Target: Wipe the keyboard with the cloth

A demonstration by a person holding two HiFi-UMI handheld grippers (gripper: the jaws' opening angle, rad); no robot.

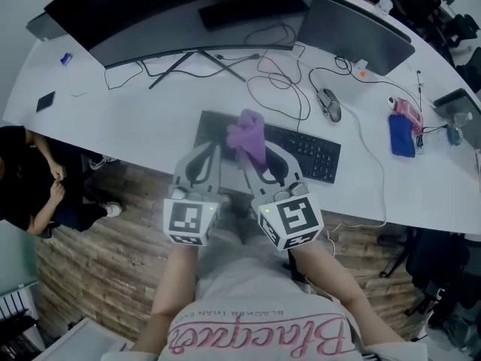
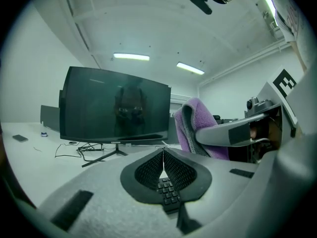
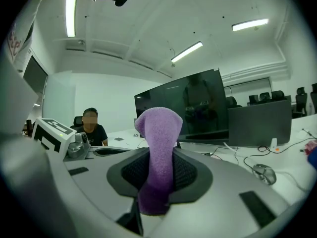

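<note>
A black keyboard (image 1: 312, 153) lies near the front edge of the white desk (image 1: 135, 119). My right gripper (image 1: 255, 156) hovers over its middle, shut on a purple cloth (image 1: 248, 135) that sticks up between the jaws. The right gripper view shows the cloth (image 3: 158, 152) pinched upright in that gripper (image 3: 159, 168). My left gripper (image 1: 213, 150) sits just left of it over the keyboard's left end, shut and empty. Its closed tips (image 2: 163, 150) show in the left gripper view, with a few keyboard keys (image 2: 168, 195) below them and the cloth (image 2: 198, 123) to the right.
A large curved monitor (image 1: 188, 13) and a second screen (image 1: 353, 32) stand at the back, with loose cables (image 1: 278, 81) and a mouse (image 1: 329, 105) between. Blue (image 1: 401, 135) and pink (image 1: 406, 111) items lie at right. A person (image 1: 22, 179) sits at left.
</note>
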